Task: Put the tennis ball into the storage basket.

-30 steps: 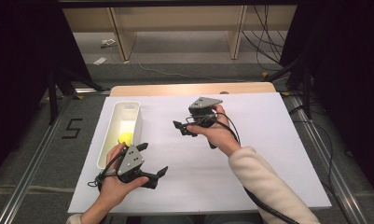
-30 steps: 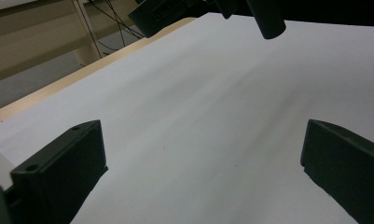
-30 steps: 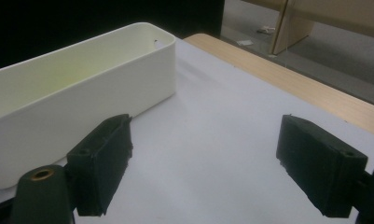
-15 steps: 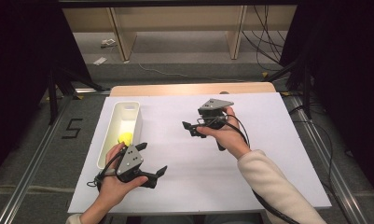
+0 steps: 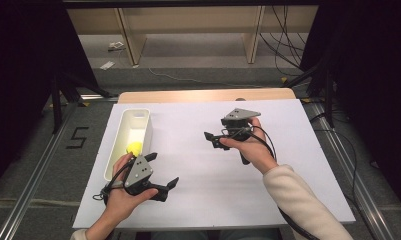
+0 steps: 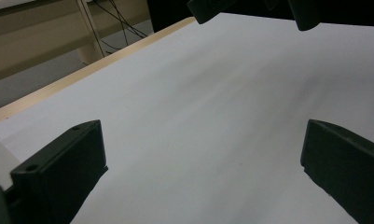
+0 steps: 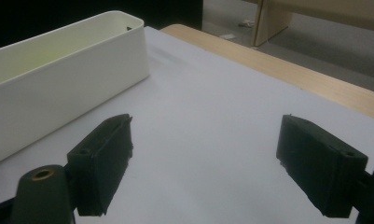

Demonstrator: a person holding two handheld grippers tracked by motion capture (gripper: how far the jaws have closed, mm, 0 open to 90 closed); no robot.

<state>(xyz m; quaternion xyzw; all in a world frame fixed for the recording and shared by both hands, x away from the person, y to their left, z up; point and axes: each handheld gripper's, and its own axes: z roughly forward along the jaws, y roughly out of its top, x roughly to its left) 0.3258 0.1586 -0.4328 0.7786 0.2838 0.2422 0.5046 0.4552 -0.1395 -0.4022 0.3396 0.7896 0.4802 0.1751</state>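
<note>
Right gripper (image 5: 213, 140) shifted across the table (image 5: 308, 165), away from the white bin (image 5: 119, 150) at the left edge, toward the table's right edge; a second back it hung near the table's middle. The right hand (image 5: 250, 150) and its cream sleeve (image 5: 298, 200) went with it.

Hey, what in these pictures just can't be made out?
- Yellow object in the white bin, high view: too small to identify.
- Bin's inside, right gripper view: hidden by its near wall.
- Left gripper body, high view: partly covered by the hand.
</note>
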